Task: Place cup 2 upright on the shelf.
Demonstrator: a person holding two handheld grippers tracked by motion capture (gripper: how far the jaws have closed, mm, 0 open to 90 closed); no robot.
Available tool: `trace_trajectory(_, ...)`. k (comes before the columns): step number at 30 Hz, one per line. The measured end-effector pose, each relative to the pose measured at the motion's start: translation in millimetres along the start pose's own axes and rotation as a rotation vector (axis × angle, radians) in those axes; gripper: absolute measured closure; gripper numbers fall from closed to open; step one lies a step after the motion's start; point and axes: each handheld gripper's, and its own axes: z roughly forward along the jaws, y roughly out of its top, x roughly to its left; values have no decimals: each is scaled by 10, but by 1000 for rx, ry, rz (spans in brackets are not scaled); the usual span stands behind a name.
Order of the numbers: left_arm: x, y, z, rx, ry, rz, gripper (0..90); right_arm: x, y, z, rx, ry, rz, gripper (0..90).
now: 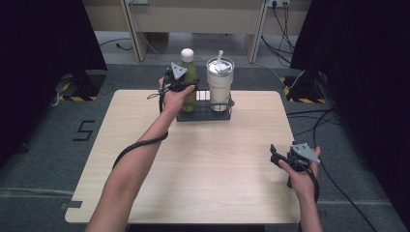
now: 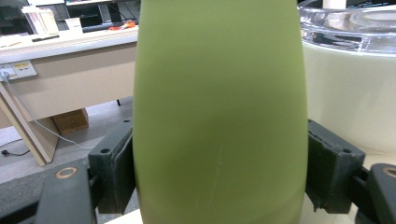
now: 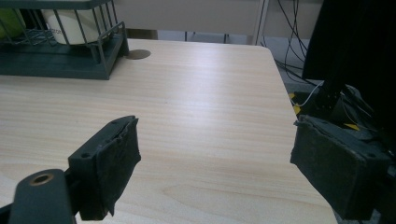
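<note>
Behind the left gripper [image 1: 180, 83], whose jaws pinch it, the green bottle [image 1: 189, 82] is half-hidden; right jaws spread.

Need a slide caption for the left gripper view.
Left gripper shut on green bottle, cream tumbler close beside it.

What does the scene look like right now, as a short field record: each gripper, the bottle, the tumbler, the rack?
left gripper: shut on the green bottle, pads pressed on both sides of its body
right gripper: open, nothing between the jaws, over the table's near right part
green bottle: upright in the wire rack, pale round cap on top
tumbler: cream, clear lid with straw, upright in the rack beside the bottle
wire rack: dark, at the table's far edge
table: light wood
</note>
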Motion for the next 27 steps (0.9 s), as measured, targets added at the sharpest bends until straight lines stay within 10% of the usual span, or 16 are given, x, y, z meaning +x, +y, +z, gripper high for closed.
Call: trace_trajectory(27,-1,23,-102,-7,-11,13,102,36,3,5,5,12,-9,149)
